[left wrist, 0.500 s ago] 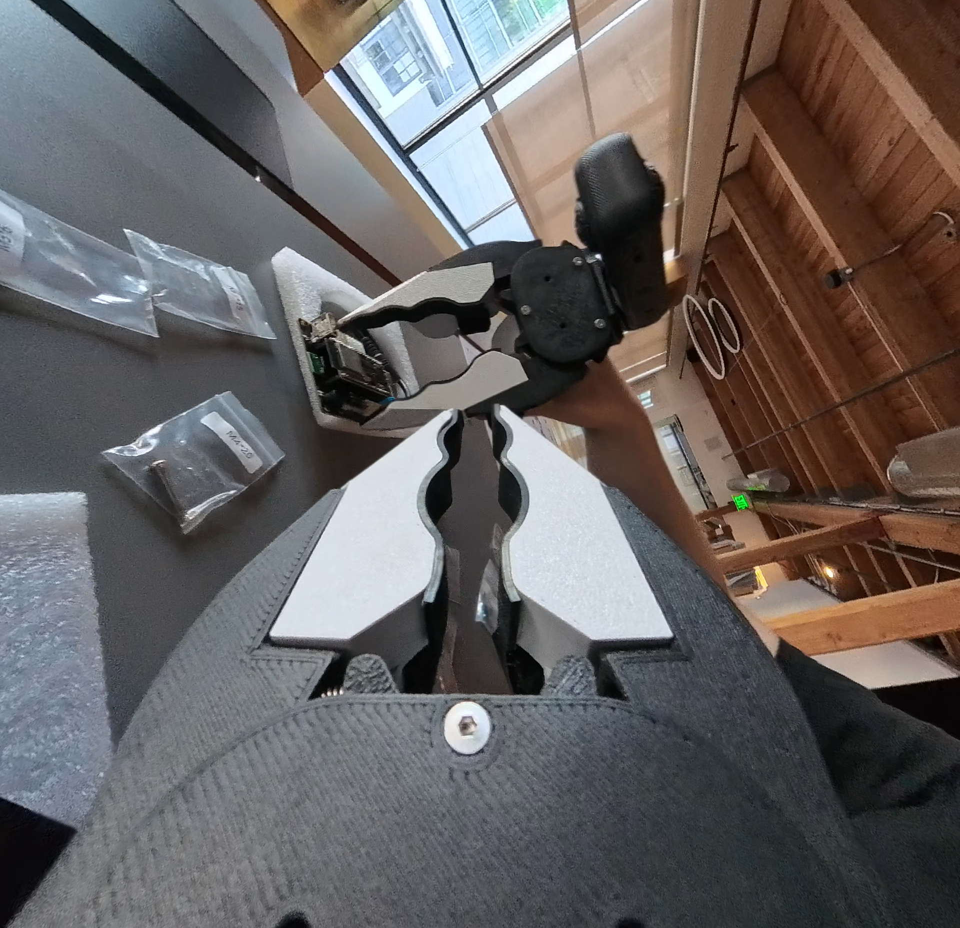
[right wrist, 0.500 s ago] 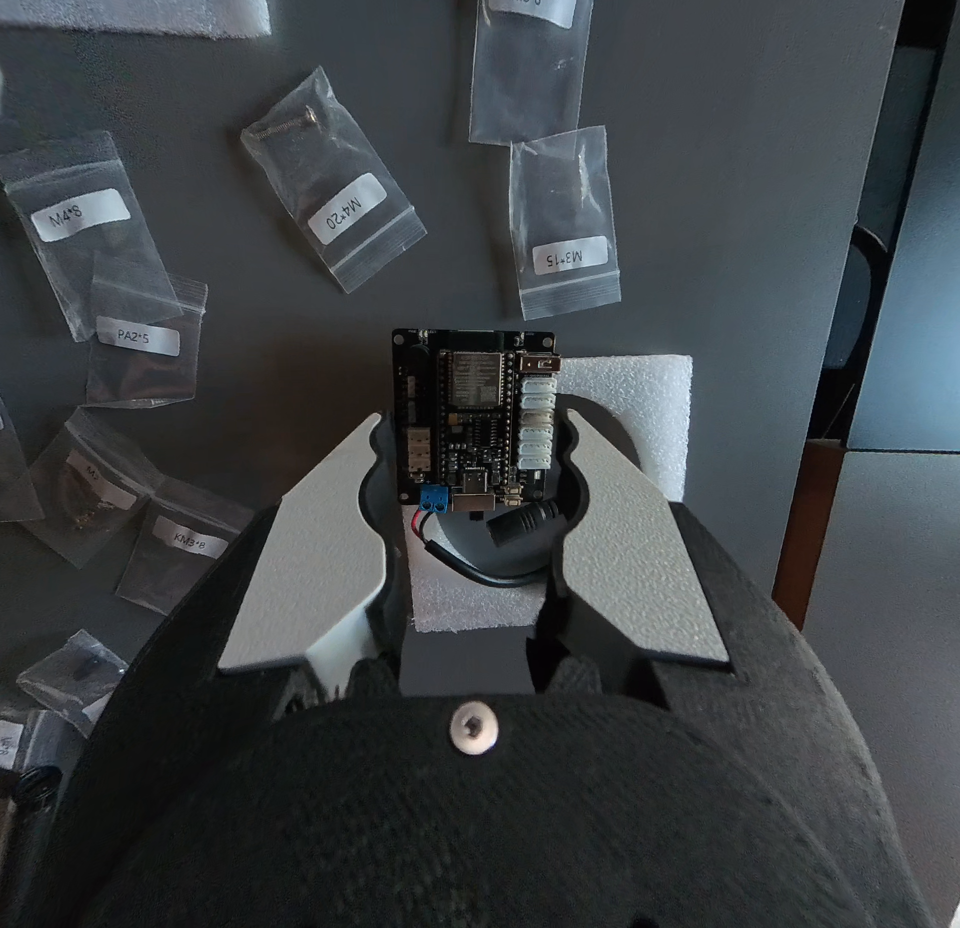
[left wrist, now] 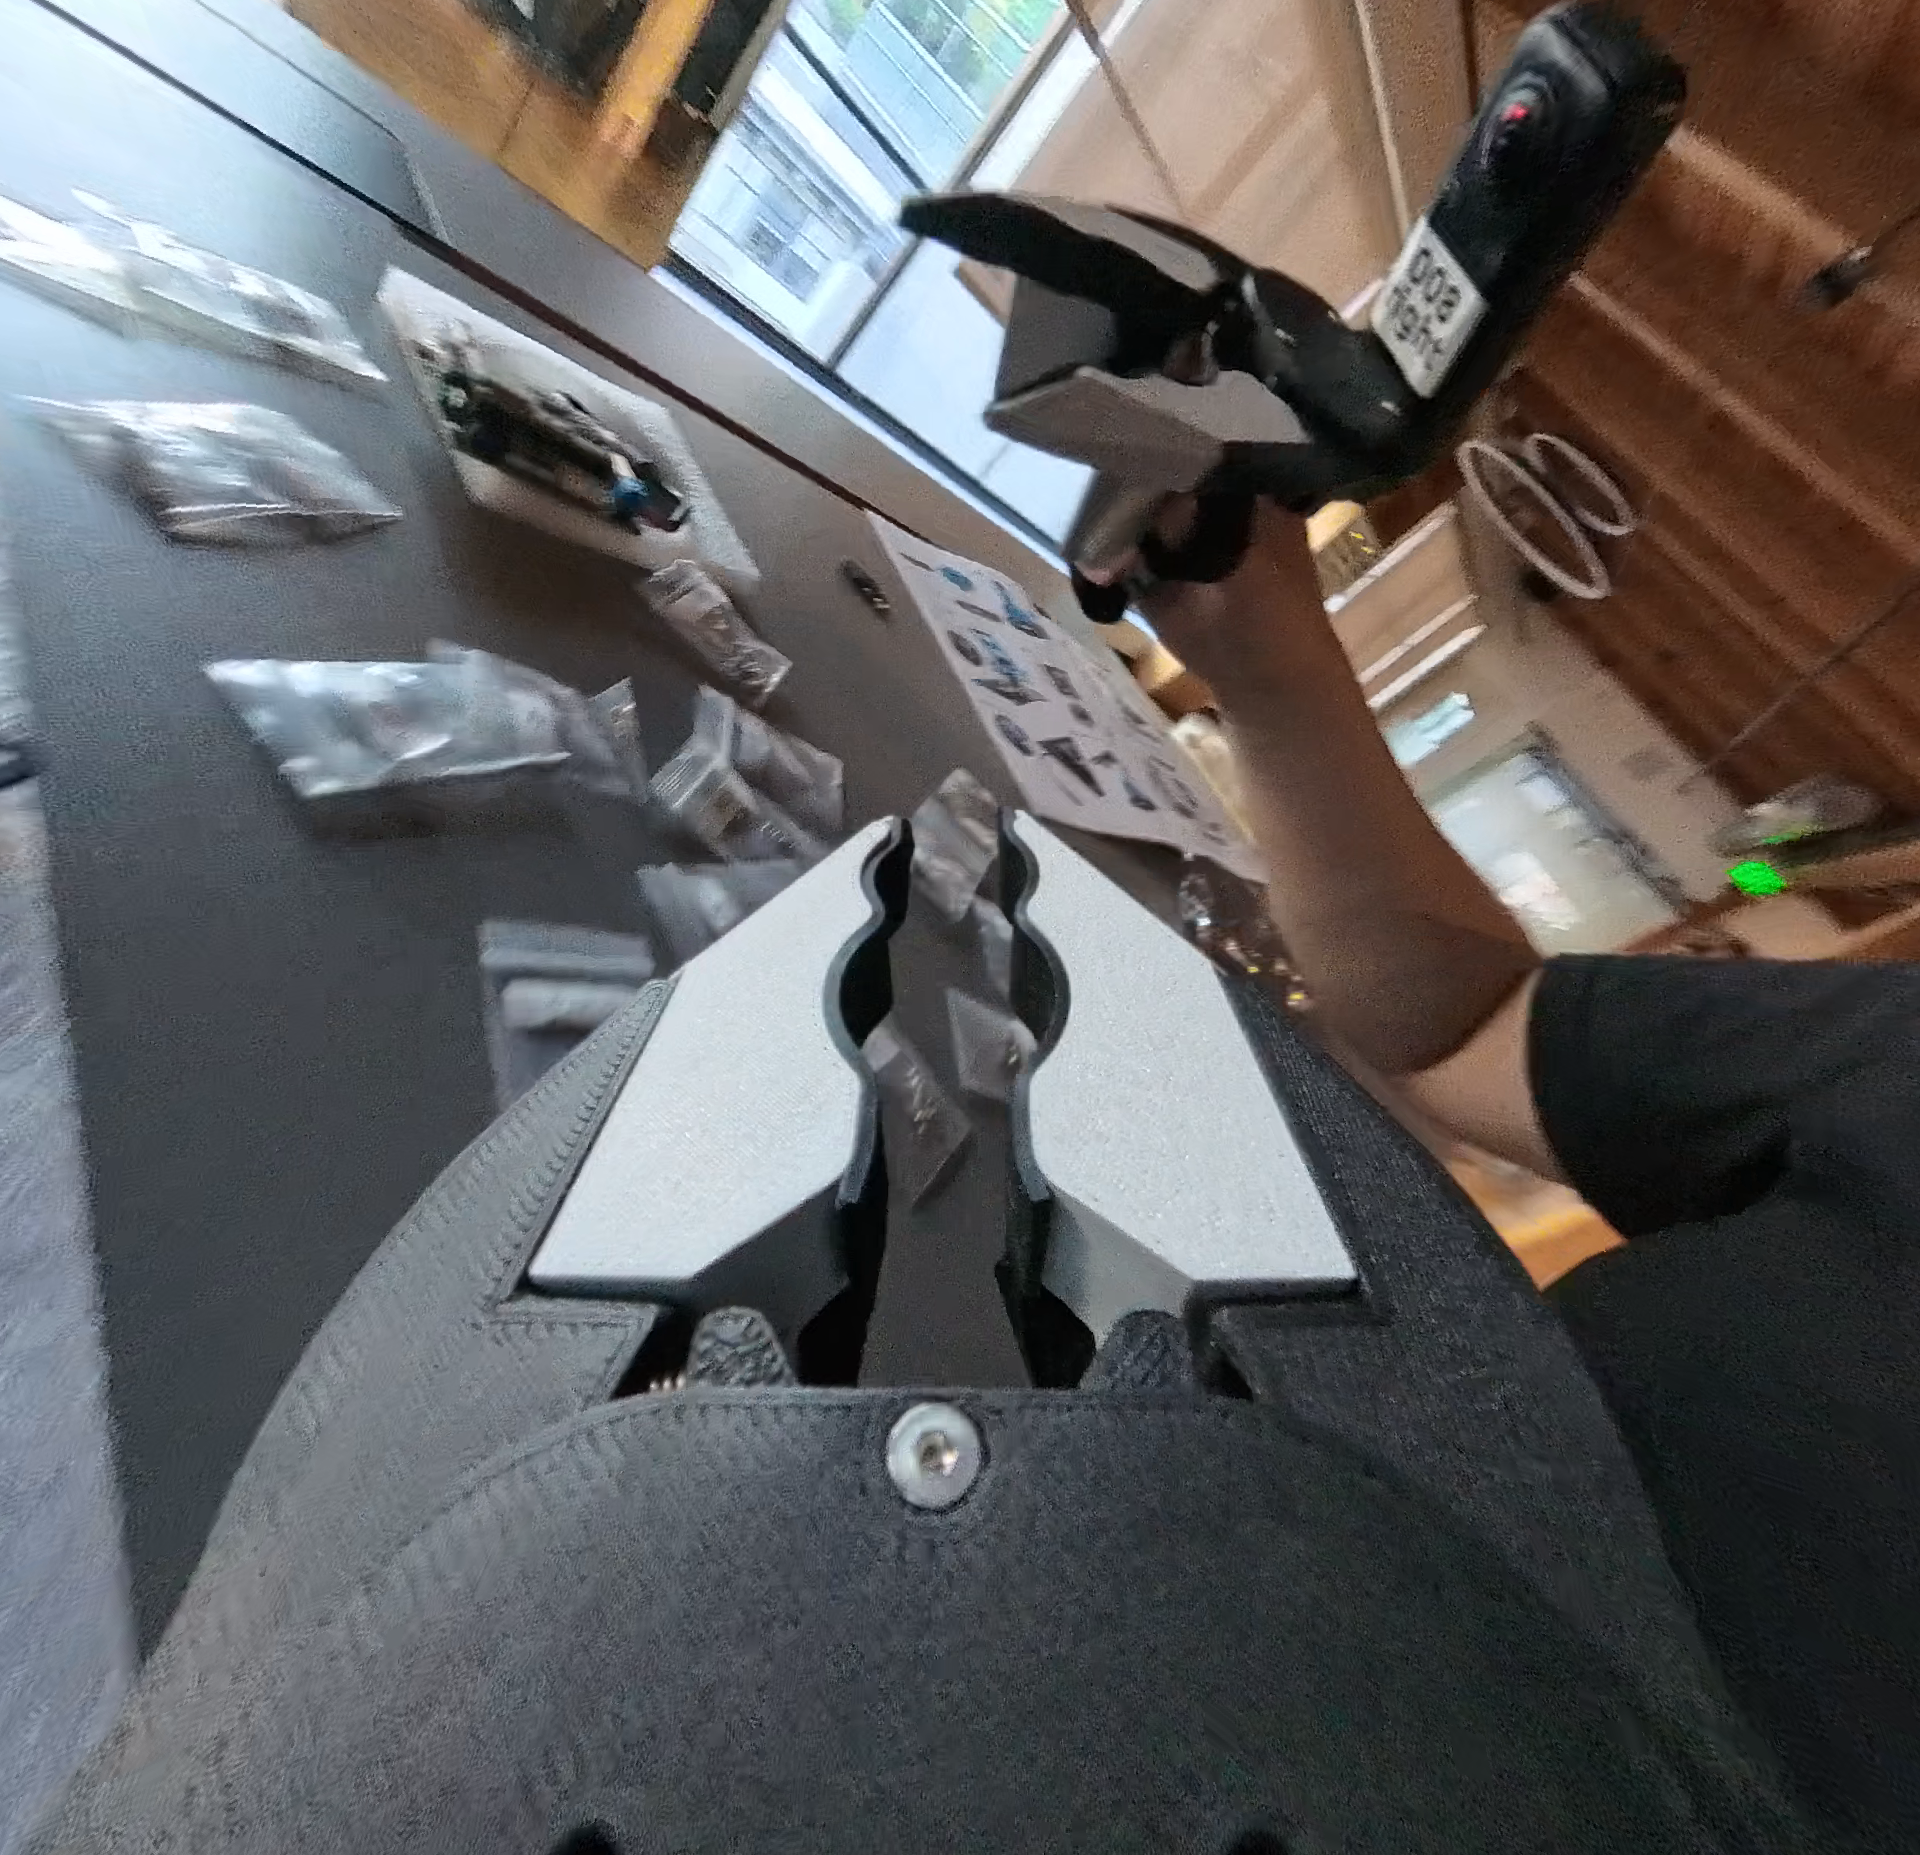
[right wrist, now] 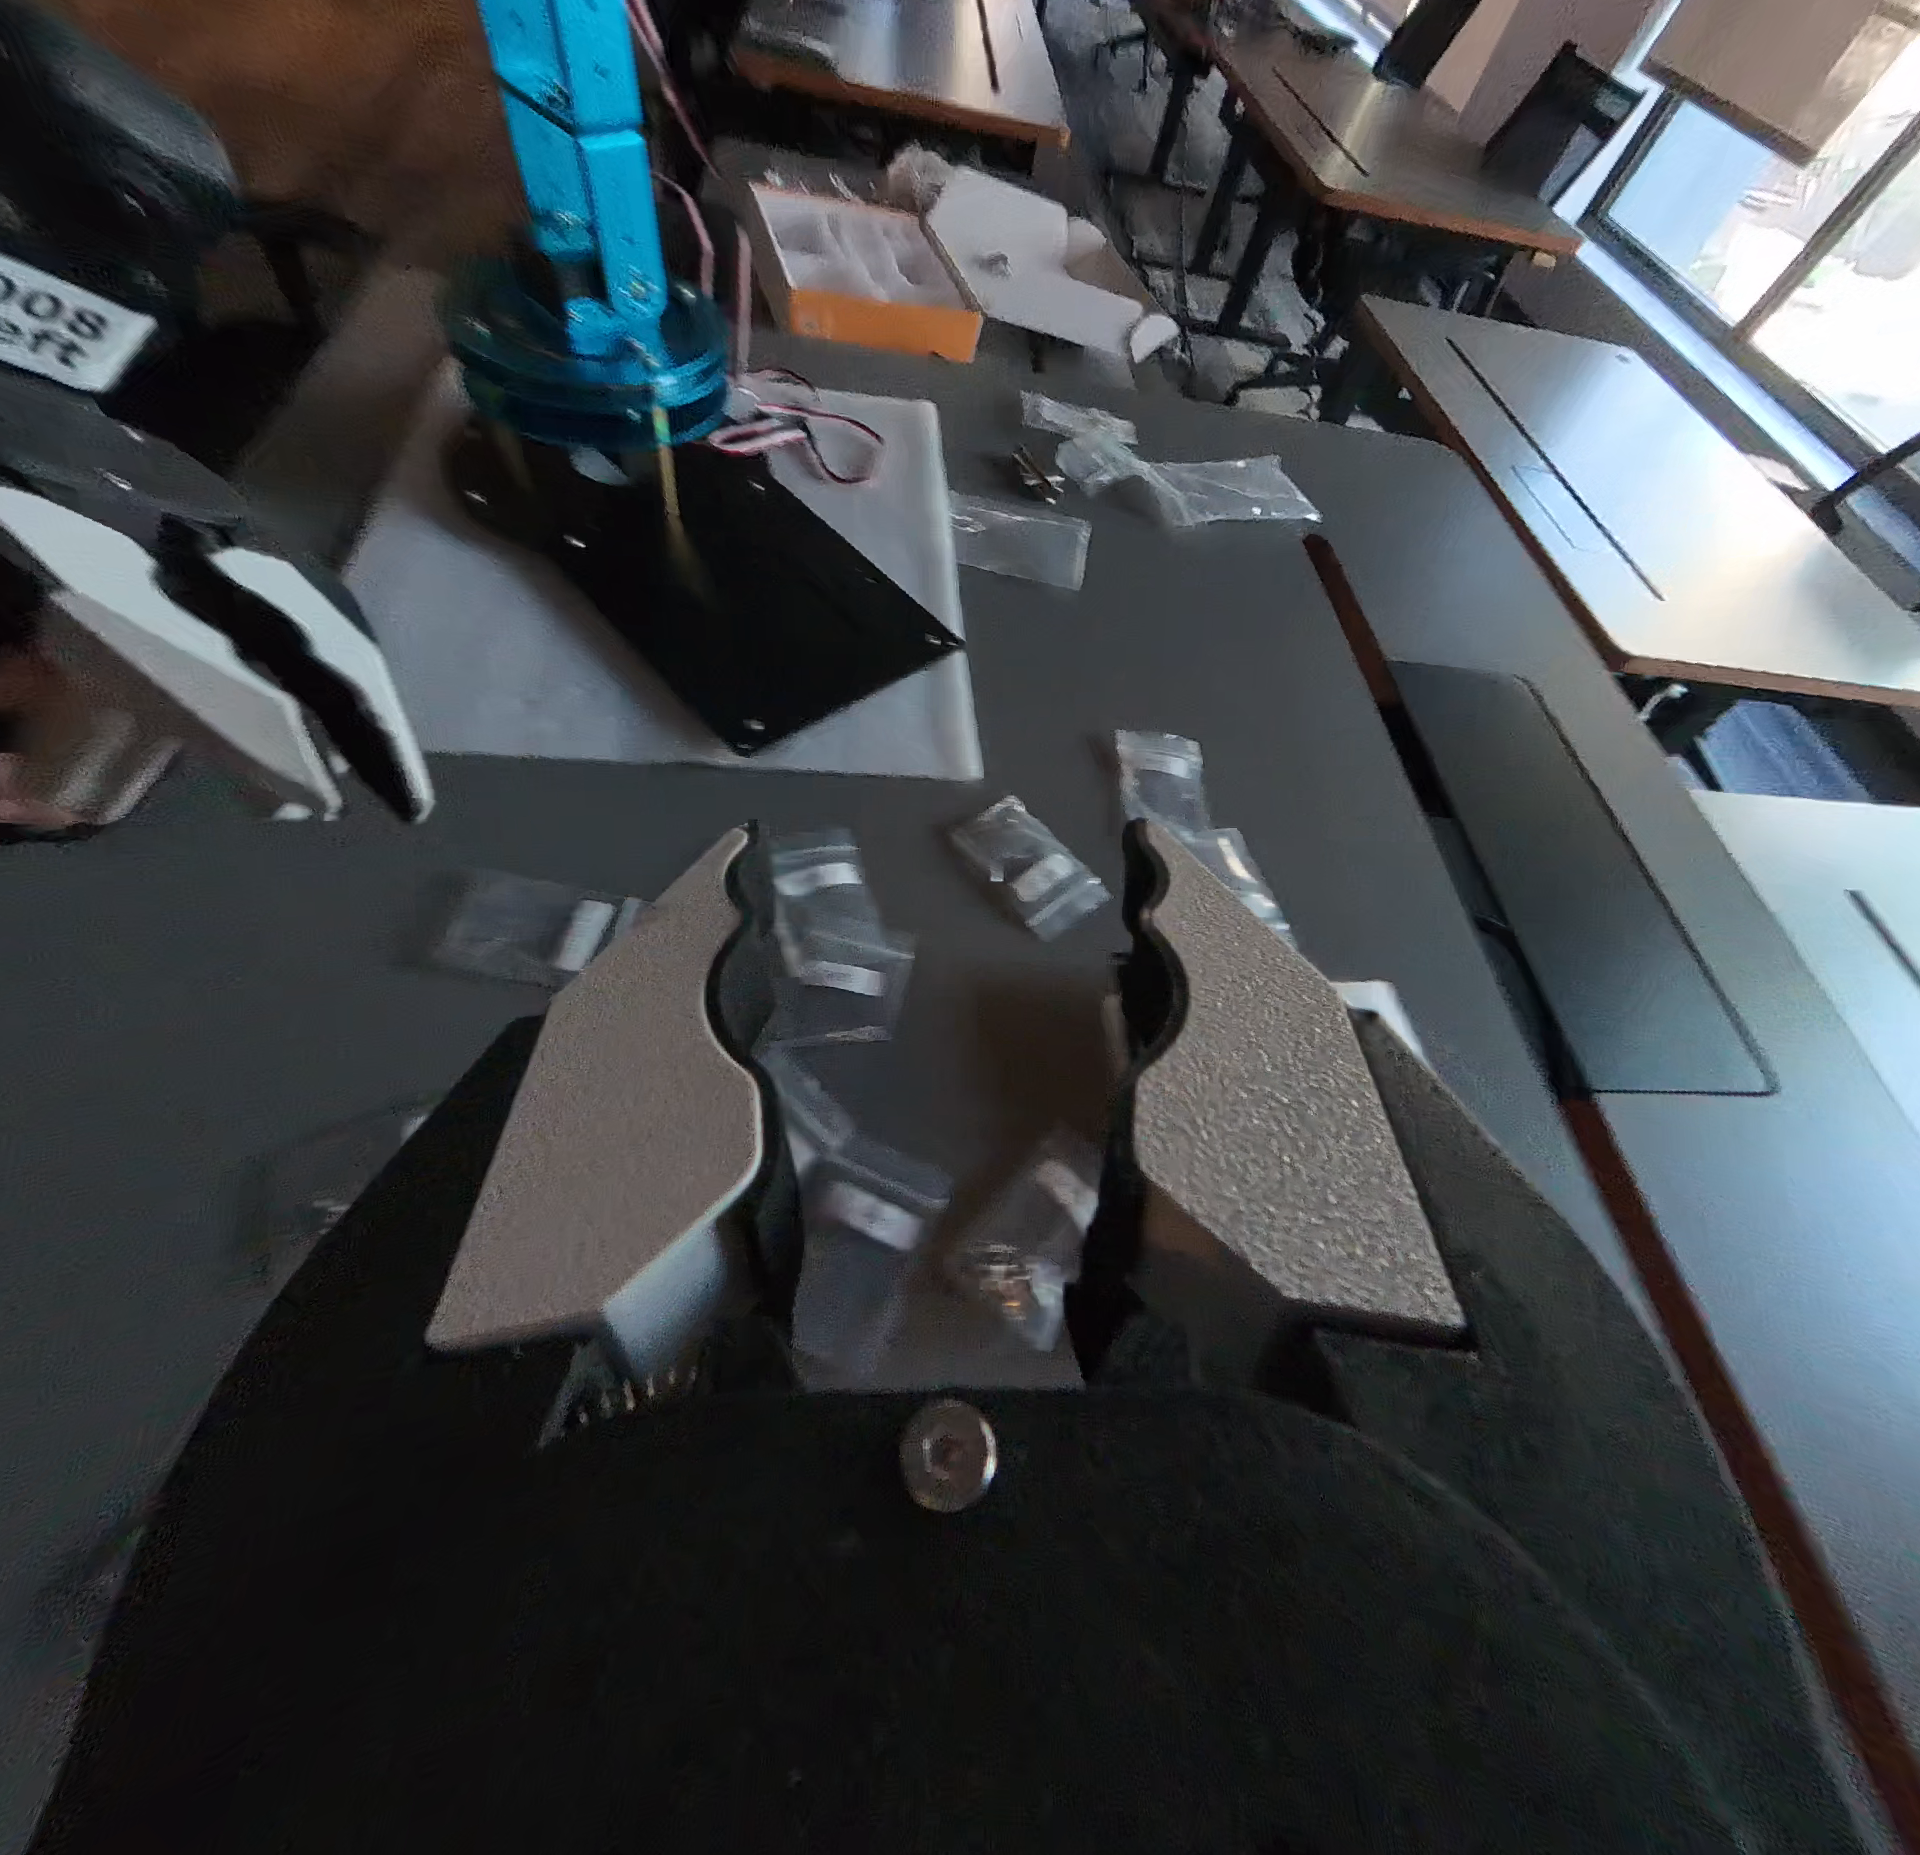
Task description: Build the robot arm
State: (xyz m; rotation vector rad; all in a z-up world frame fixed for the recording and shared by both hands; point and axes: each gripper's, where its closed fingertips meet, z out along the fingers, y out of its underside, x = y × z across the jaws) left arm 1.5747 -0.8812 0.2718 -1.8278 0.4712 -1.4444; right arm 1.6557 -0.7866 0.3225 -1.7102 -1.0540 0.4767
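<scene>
Hovering above the dark table (right wrist: 312,974), the right gripper (right wrist: 940,860) stood wide and empty over scattered small clear bags (right wrist: 1029,875), short of the blue arm model (right wrist: 582,195) on its black plate. The left gripper (left wrist: 954,837) was narrowed to a slit, gripping nothing, with the circuit board (left wrist: 540,434) on white foam lying untouched well beyond it.

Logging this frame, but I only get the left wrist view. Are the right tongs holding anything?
Observer: No. The right tongs are open and empty, with small clear bags on the table below them.
Operator: What's ahead of them?
Observer: A blue robot arm stands on a black base plate, which sits on a white foam sheet.
Operator: Anything beyond that?
Observer: An open orange box with white inserts.
</scene>
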